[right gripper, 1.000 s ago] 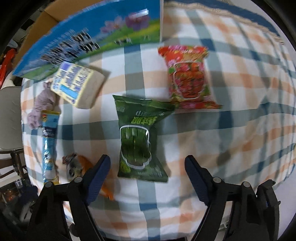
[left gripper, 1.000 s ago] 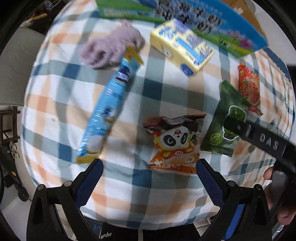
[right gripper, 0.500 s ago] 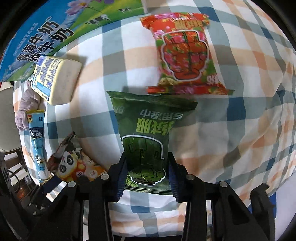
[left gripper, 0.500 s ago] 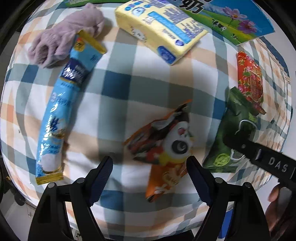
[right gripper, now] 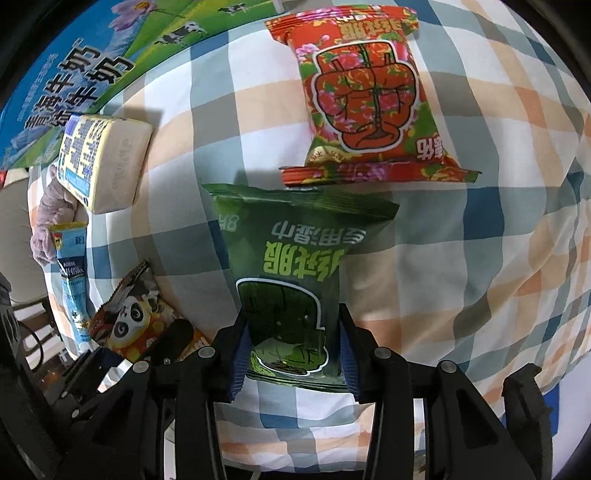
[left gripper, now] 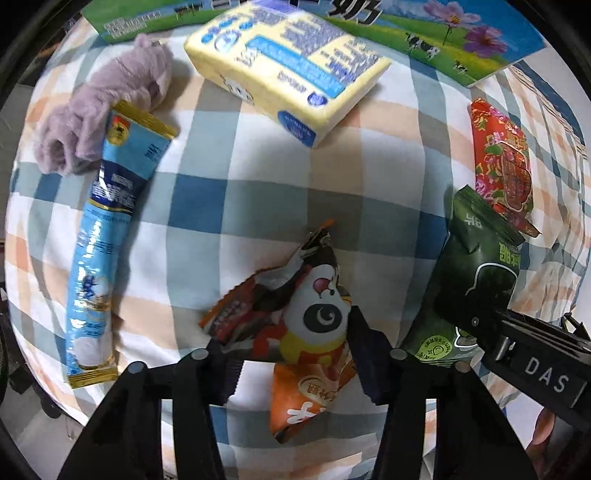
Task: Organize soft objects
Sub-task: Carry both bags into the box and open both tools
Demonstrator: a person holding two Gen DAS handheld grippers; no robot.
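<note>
A panda snack packet (left gripper: 306, 321) lies crumpled on the checked cloth (left gripper: 258, 192). My left gripper (left gripper: 295, 362) points straight down over it. Its jaws are closing, and both pads press the packet's sides. A green snack packet (right gripper: 291, 258) lies to the right of it, and my right gripper (right gripper: 291, 350) is shut on its near end. The left wrist view shows that same green packet (left gripper: 476, 280) with the right gripper's black body (left gripper: 517, 350) on it. In the right wrist view the panda packet (right gripper: 133, 321) shows at lower left.
A red flowered packet (right gripper: 369, 96) lies just beyond the green one. To the left lie a long blue stick packet (left gripper: 99, 236), a purple fluffy cloth (left gripper: 107, 99) and a yellow tissue pack (left gripper: 288, 74). A blue-green milk carton box (left gripper: 443, 33) borders the far side.
The left gripper came down and closed on the panda packet, which crumpled and turned. The right gripper sank and shut on the green packet's near end.
</note>
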